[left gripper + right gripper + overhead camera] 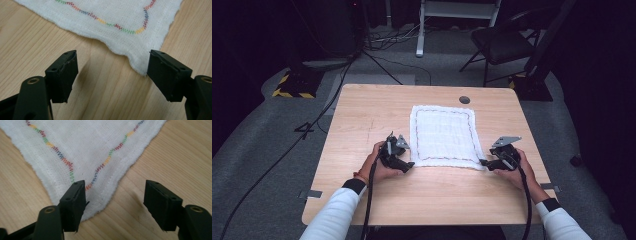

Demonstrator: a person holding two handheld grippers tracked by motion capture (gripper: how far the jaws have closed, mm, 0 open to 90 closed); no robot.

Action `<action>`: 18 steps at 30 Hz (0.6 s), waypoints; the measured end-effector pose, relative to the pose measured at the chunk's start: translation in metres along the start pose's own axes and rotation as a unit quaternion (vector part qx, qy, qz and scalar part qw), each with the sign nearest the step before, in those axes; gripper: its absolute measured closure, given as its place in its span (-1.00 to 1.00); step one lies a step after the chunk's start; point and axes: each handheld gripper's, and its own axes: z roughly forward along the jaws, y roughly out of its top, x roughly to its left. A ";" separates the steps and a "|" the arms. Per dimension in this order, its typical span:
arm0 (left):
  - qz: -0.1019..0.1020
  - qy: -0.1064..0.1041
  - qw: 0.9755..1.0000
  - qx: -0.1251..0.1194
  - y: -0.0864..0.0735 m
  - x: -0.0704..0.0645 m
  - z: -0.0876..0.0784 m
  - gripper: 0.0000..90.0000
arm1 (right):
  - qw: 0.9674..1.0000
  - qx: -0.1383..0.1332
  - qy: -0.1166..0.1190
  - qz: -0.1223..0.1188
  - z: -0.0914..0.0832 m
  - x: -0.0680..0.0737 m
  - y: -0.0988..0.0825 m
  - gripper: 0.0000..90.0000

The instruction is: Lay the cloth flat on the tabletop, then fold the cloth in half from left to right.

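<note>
A white cloth (443, 135) with a multicolour zigzag stitched border lies flat on the wooden table (362, 115). My left gripper (408, 164) rests low at the cloth's near-left corner, and my right gripper (484, 162) at its near-right corner. In the left gripper view the left gripper (113, 53) is open, and the cloth (112, 15) ends in a corner just beside one jaw, with bare wood between the jaws. In the right gripper view the right gripper (115, 183) is open, one jaw over the cloth (92, 142) near its corner, the other over bare wood.
A round cable hole (464, 99) sits near the table's far edge. Beyond the table stand a black folding chair (504, 42), a white stand leg (420, 30) and a yellow-and-black striped base (292, 86), with cables (312, 125) across the grey floor.
</note>
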 end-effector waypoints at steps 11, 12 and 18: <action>-0.061 0.058 0.994 -0.066 0.018 0.034 -0.014 -0.51 | 0.998 -0.055 0.034 -0.021 -0.004 0.017 0.021 -0.24; -0.068 0.066 0.993 -0.073 0.022 0.041 -0.013 -0.51 | 0.997 -0.057 0.039 -0.026 -0.002 0.020 0.024 -0.24; -0.110 0.071 0.987 -0.089 0.043 0.075 0.001 -0.51 | 0.994 -0.074 0.058 -0.052 0.015 0.042 0.051 -0.22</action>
